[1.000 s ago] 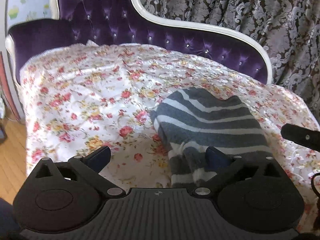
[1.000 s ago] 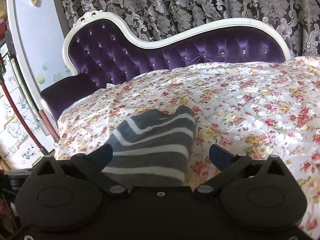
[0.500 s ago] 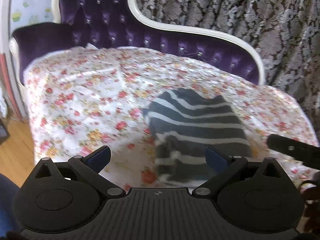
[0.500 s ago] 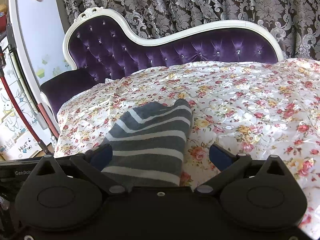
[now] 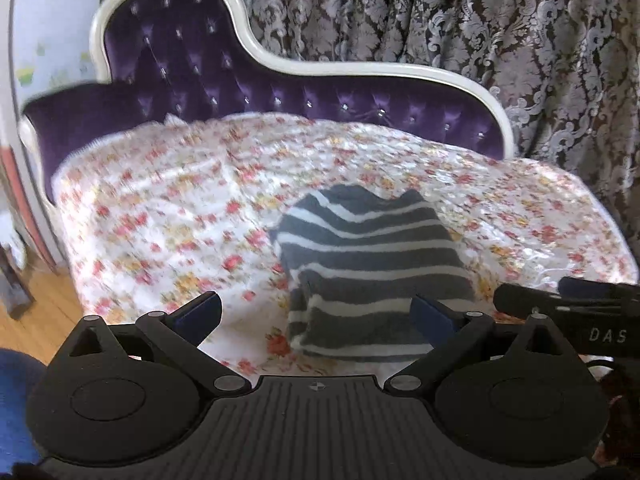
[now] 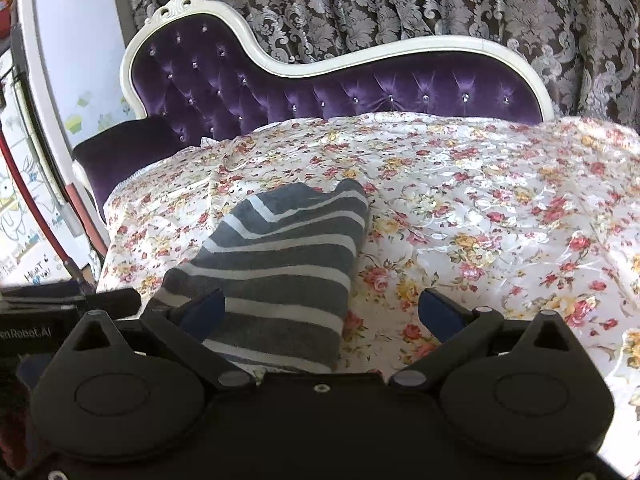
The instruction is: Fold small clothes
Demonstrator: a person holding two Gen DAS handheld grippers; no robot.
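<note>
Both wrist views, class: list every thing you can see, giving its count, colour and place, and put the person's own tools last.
Striped garment: one, dark grey with white stripes, folded, lying on the floral cover.
Floral cover: one, white with red and yellow flowers, spread over the chaise seat.
Chaise longue: one, purple tufted velvet in a white frame, behind and under the cover.
Curtain: one, dark with a silver-grey damask pattern, behind the chaise.
Wooden floor: light brown, at the left edge of the left view.
Left gripper: one, black with blue-padded fingers, open, near the garment's front edge.
Right gripper: one, black with blue-padded fingers, open, at the garment's right front corner.
</note>
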